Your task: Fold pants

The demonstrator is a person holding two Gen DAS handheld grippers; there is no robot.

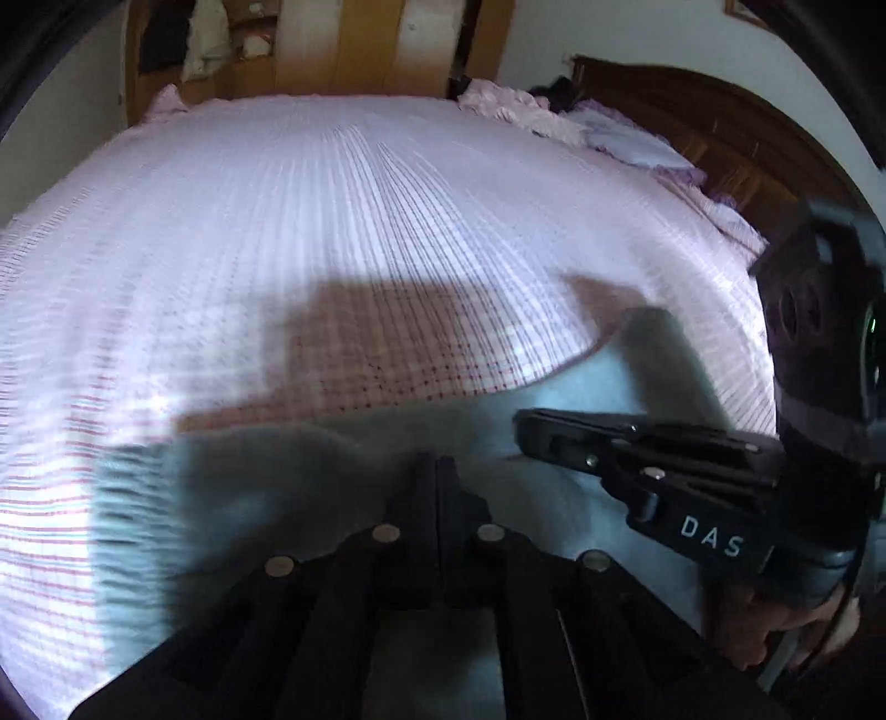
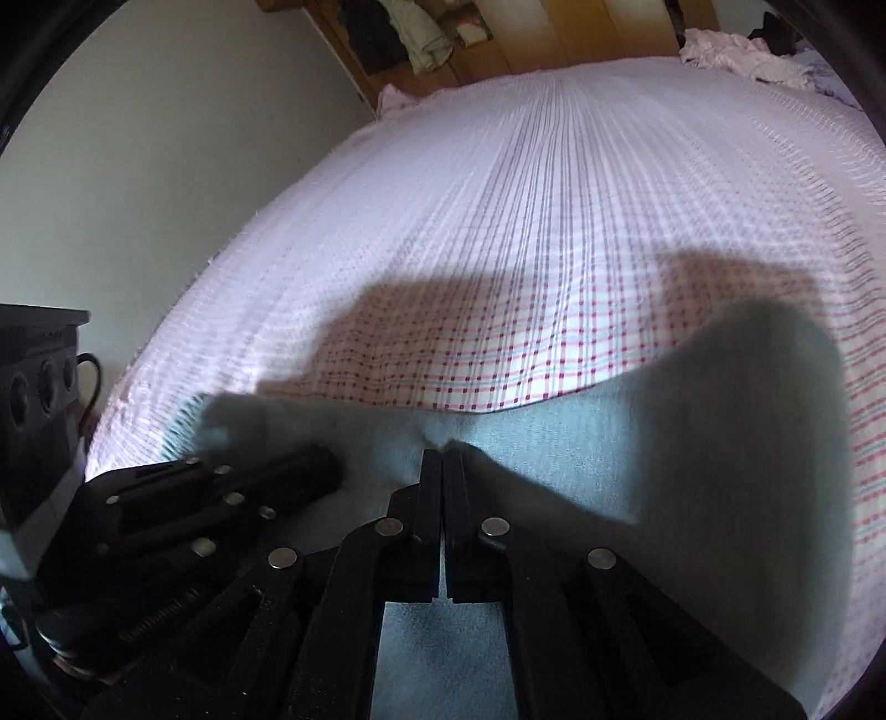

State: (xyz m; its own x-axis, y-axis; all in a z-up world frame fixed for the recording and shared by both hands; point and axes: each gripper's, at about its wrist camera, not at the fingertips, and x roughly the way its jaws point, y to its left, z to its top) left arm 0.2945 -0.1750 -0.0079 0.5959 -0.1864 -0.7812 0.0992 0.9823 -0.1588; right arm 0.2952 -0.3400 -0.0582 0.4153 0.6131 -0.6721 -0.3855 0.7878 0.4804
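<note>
The light grey-blue pants [image 1: 310, 482] lie on the near part of the bed, also seen in the right wrist view [image 2: 664, 443]. My left gripper [image 1: 436, 462] is shut on the pants' cloth near their upper edge. My right gripper [image 2: 443, 457] is shut on a pinched fold of the pants at their far edge. In the left wrist view the right gripper [image 1: 531, 429] reaches in from the right, low over the pants. In the right wrist view the left gripper [image 2: 326, 471] lies at the left, close beside the right one.
The bed [image 1: 332, 221] has a white cover with red and blue check lines. Crumpled pink bedding [image 1: 515, 108] and a pillow [image 1: 637, 144] lie at its far right by a wooden headboard [image 1: 720, 127]. A wooden wardrobe [image 1: 343, 44] stands beyond the bed. A wall [image 2: 166, 166] runs along its left side.
</note>
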